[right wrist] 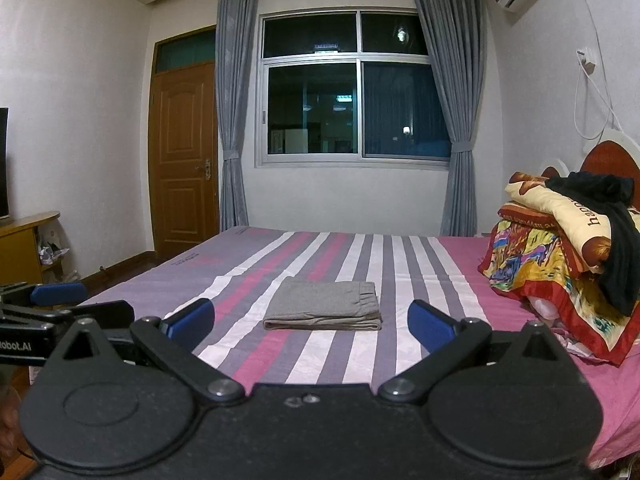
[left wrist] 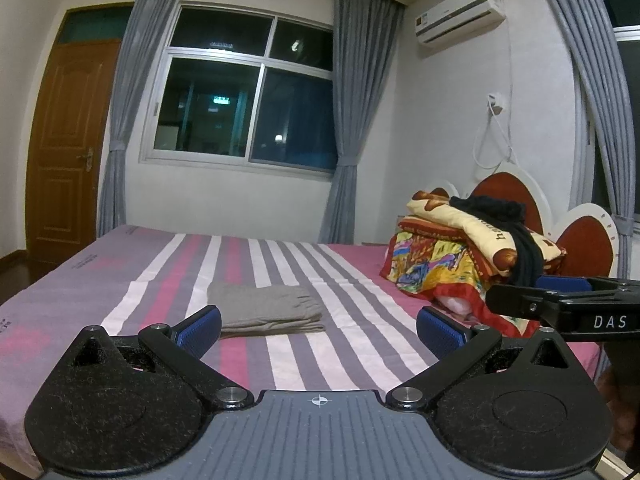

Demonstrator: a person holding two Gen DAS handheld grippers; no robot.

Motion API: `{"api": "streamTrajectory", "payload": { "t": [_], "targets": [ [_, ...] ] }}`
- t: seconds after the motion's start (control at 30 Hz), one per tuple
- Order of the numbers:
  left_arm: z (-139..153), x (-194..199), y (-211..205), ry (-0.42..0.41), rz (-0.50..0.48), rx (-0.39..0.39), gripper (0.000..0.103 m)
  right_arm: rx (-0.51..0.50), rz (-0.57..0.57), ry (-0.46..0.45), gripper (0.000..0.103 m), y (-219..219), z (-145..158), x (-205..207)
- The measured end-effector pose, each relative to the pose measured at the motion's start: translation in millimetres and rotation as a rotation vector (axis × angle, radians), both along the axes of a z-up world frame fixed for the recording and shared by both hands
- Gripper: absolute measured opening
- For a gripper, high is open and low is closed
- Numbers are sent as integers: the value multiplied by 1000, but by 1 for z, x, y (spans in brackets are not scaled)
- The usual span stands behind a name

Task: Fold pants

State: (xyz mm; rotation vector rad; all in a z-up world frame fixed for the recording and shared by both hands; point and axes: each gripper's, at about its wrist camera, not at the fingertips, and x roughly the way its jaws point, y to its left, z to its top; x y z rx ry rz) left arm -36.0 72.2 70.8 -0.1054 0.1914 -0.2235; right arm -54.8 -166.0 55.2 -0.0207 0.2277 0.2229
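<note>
Grey soft-fabric pants [right wrist: 323, 305] are lying folded into a compact flat rectangle on the bed with the pink, purple and white striped sheet [right wrist: 248, 280], roughly mid-mattress, ahead of both tools and well apart from them. Layered edges of the fold are facing the cameras; the waistband end is sitting on the right side of the bundle.

Left gripper [left wrist: 319, 326], black frame with blue pads, is hovering above the near part of the sheet, fingers spread wide, nothing between them. In the left wrist view the pants [left wrist: 266, 310] are showing just behind the gap, toward the left pad.

Right gripper [right wrist: 311, 322], same black-and-blue build, is also hanging over the near bed edge with fingers wide apart and holding nothing; the pants are appearing centred in its gap, farther back.

Each tool is showing in the other's view at the frame edge, side by side.

Stack of colourful printed quilts [right wrist: 560, 264] is sitting at the right by the red and white headboard [left wrist: 588, 240], with a black garment [right wrist: 616, 240] draped on top. Grey curtains [right wrist: 452, 120] are framing the dark window [right wrist: 354, 88]; brown wooden door [right wrist: 184, 160] is standing left of it.
</note>
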Motion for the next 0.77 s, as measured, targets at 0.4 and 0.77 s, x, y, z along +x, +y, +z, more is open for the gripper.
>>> {"api": "streamTrajectory", "payload": {
  "t": [0.4,0.77],
  "targets": [
    [4,1,11,-30,7,16,103,0,-2,-2,103,1,0,-1],
    [10,-3,17,-63,10,14,102,-3,-12,1,103,7,3,-1]
  ]
}}
